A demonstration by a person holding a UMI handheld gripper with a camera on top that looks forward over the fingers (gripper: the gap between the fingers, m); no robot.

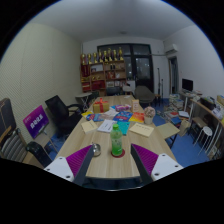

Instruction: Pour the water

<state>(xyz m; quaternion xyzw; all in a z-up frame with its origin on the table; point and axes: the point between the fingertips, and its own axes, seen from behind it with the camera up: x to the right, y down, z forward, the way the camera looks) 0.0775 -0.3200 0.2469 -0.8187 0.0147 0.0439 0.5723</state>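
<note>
At near edge of worktop (pixel 100 165), just ahead of gripper (pixel 108 162): green cup (pixel 116 146), upright, standing on its own between lines of 2 fingers, slightly beyond tips. Purple pads (pixel 78 160) spread wide, holding nothing, gaps at both sides of cup. Long axis of cup vertical; straight forward reach looks enough. 2nd tall cup-like item (pixel 124 127) stands beyond it, toward table middle; which is water source, cannot tell. Papers (pixel 105 126) and clutter lie farther back. Dark object (pixel 96 149) sits just left of cup, may crowd left finger. Chairs (pixel 55 108) at left side.
</note>
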